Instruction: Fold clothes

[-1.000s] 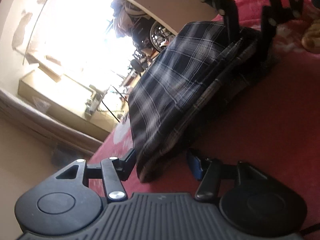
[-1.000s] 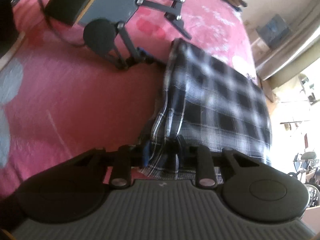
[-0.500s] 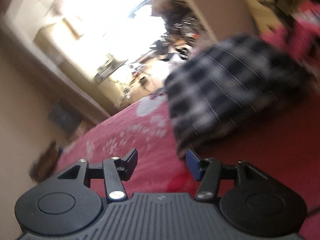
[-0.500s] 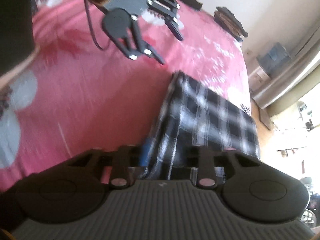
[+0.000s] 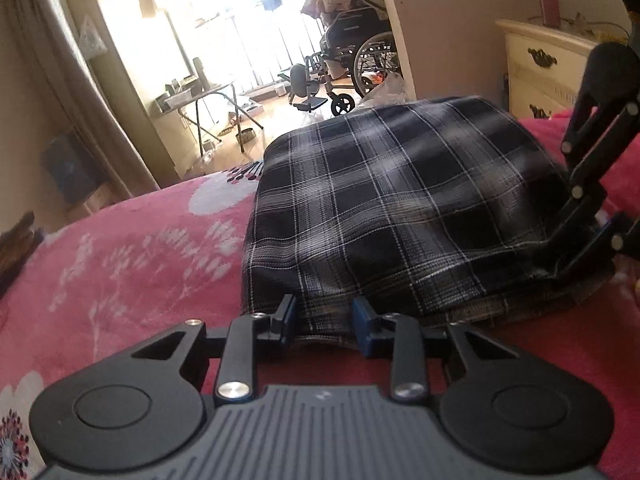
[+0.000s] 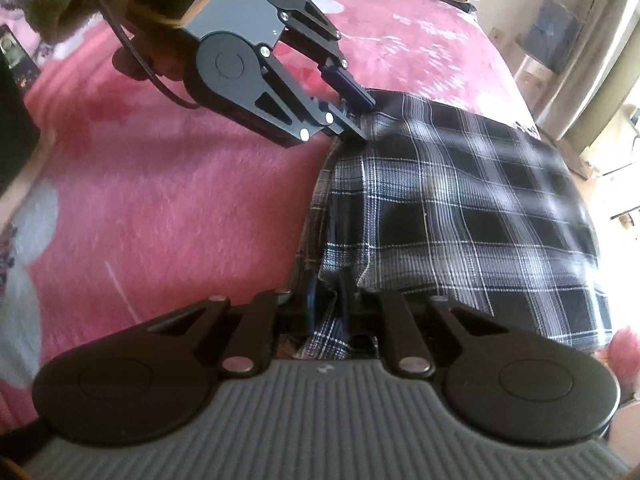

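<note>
Pinching one corner of the folded plaid shirt [image 6: 460,208], the right gripper [image 6: 326,300] held fast while the left gripper [image 5: 322,318], jaws just narrowing astride the neighbouring hem but not yet pressing, likely needed to clamp before the next fold.

Your left gripper [image 5: 323,322] sits at the near edge of the folded plaid garment [image 5: 400,208] on the pink floral bed [image 5: 132,248]. Jaws have just been closing; the hem lies between the blue pads [image 5: 362,324], not visibly pinched. Your right gripper [image 5: 576,256] meets the garment's right edge. Behind: wheelchair [image 5: 352,68], folding table [image 5: 200,98], cream dresser [image 5: 540,68].
</note>
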A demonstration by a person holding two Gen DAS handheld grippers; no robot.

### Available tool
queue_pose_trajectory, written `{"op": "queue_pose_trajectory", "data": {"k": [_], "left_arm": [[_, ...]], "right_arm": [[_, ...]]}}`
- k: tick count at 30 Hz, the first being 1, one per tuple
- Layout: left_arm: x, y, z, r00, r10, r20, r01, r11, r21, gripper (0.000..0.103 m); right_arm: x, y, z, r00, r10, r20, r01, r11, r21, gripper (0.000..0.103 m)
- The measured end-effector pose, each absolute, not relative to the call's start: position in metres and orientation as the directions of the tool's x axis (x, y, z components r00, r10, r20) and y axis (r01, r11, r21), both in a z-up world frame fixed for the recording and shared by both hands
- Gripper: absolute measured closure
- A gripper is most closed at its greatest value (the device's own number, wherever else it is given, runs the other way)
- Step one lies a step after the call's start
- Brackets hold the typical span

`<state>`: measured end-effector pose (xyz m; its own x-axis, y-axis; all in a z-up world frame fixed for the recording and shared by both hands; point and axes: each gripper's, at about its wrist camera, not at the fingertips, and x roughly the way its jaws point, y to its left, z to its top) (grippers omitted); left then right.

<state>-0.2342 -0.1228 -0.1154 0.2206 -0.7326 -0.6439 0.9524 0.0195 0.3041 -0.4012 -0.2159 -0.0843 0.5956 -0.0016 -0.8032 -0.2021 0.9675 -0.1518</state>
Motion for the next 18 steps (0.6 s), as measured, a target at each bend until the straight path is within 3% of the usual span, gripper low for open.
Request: {"op": "queue_pose_trajectory", "data": {"k": [5,10,13,18], "left_arm": [[-0.234,-0.122,-0.121,0.221,-0.73,-0.647,0.952,0.017,0.307,0.07],[-0.237,-0.12,-0.124,0.225,-0.728,-0.647,0.952,0.023,0.305,0.069],[-0.237,-0.118,-0.119,0.236,-0.721,-0.652,0.948,0.025,0.317,0.06],[-0.226,-0.111,-0.101,0.234,-0.726,-0.646,0.96,0.066,0.274,0.054]], "right_arm": [[-0.415,-0.232,-0.055,0.688,0.043,-0.725,-0.113,0.992,-0.048,0.093],[-0.427,-0.24,-0.096,0.633,0.006,-0.774,-0.11,0.991,-0.082,0.093],[-0.429,-0.239,-0.086,0.644,0.0,-0.765,-0.106,0.99,-0.089,0.094],[-0.438,-0.262,-0.043,0.743,-0.069,-0.665,0.013,0.996,-0.088,0.094]]}}
